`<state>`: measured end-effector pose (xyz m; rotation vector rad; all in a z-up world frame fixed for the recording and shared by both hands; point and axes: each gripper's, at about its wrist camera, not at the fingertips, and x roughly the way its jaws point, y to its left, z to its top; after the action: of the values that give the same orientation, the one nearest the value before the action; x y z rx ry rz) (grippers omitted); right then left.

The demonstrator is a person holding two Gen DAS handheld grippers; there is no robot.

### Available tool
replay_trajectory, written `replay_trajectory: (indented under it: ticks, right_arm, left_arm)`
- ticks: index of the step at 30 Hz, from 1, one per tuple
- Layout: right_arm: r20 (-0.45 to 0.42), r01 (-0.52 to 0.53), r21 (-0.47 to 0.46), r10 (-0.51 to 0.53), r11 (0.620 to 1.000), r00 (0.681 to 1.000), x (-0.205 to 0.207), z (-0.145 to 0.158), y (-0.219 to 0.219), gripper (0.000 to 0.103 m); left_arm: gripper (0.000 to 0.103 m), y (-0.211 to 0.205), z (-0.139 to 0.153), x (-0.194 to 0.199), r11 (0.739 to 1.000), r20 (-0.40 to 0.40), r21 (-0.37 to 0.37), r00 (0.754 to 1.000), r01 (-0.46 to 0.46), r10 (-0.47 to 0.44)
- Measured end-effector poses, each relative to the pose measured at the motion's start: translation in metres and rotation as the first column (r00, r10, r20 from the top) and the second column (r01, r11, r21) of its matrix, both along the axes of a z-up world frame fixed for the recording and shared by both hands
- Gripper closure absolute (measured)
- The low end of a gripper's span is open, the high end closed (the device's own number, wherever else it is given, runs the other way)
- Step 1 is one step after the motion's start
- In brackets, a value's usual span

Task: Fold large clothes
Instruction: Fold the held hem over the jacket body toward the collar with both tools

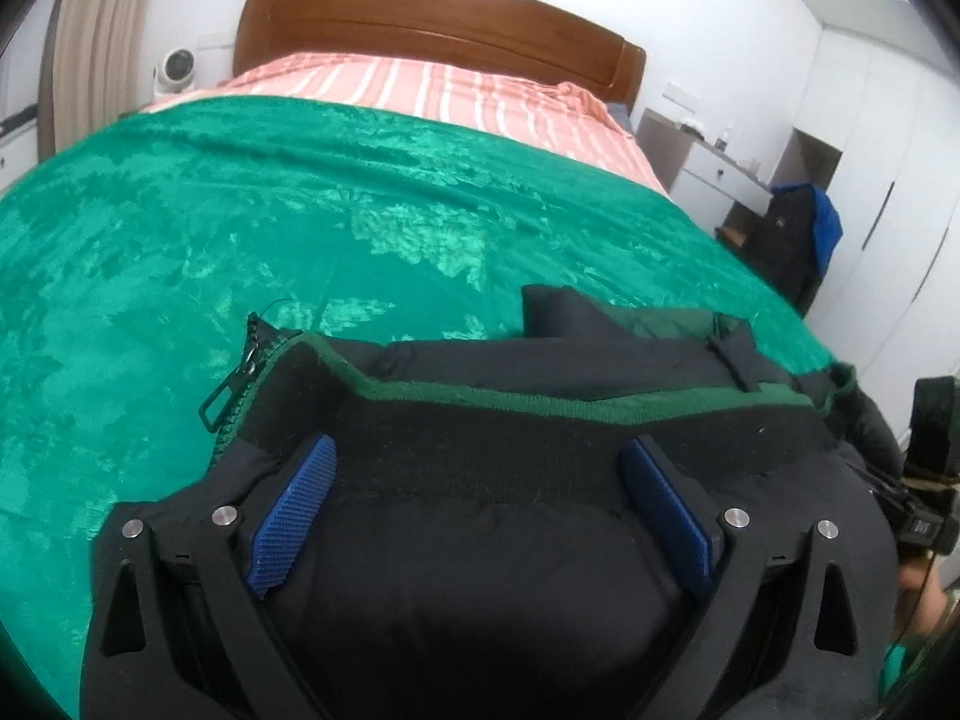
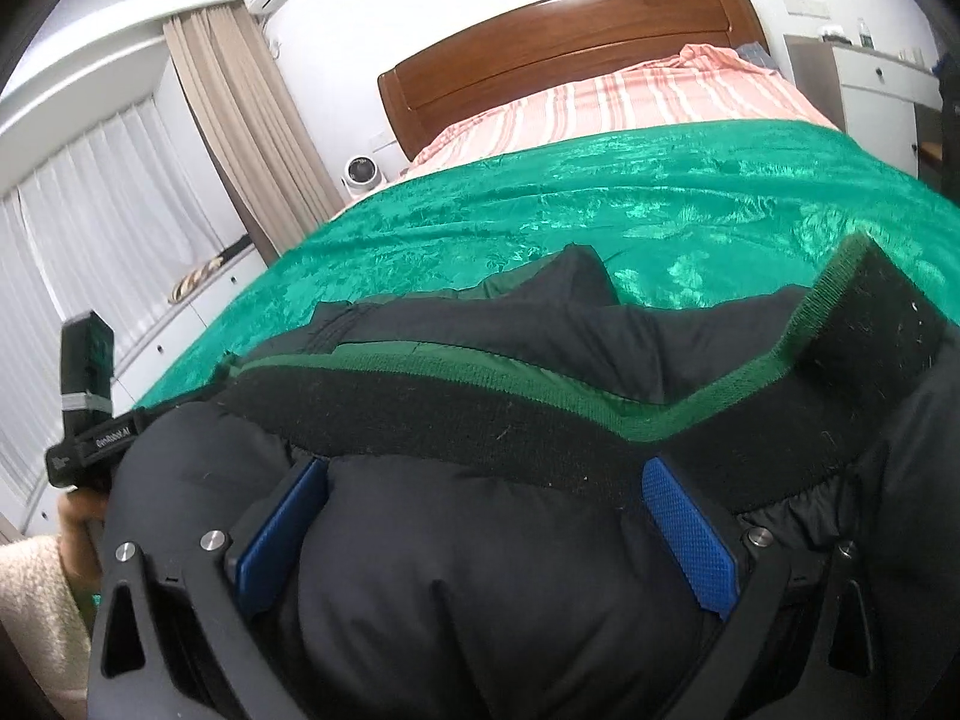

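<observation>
A black padded jacket [image 1: 480,570] with a green-edged knit band [image 1: 540,396] and a zipper [image 1: 240,372] lies on the near edge of the bed. My left gripper [image 1: 477,480] has its blue pads [image 1: 297,510] spread wide, with the jacket's bulk bulging between them. My right gripper [image 2: 486,516] stands the same way over the jacket [image 2: 480,600], its blue pads [image 2: 690,540] wide apart on either side of the padding below the band [image 2: 540,414]. The other gripper's body shows at the frame edge in each view.
A green velvet blanket [image 1: 270,210] covers the bed, with a pink striped sheet [image 1: 432,84] and wooden headboard [image 1: 432,18] beyond. A nightstand [image 1: 714,168] and dark clothes on a chair [image 1: 798,234] stand at right. Curtains [image 2: 120,210] and a white fan [image 2: 360,174] are at left.
</observation>
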<state>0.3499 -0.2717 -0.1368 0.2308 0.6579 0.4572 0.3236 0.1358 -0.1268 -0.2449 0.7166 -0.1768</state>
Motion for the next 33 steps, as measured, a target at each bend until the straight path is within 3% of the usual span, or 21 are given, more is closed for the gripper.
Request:
replay_trajectory:
  ticks: [12, 33]
  right_arm:
    - [-0.017, -0.010, 0.077, 0.011, 0.997, 1.000, 0.006, -0.005, -0.008, 0.001]
    - [-0.019, -0.012, 0.089, 0.014, 0.996, 1.000, 0.009, -0.008, -0.011, 0.001]
  left_arm:
    - [0.004, -0.001, -0.007, 0.003, 1.000, -0.019, -0.026, 1.000, 0.011, -0.011]
    - [0.004, -0.006, -0.008, 0.003, 1.000, -0.024, 0.003, 1.000, 0.004, -0.004]
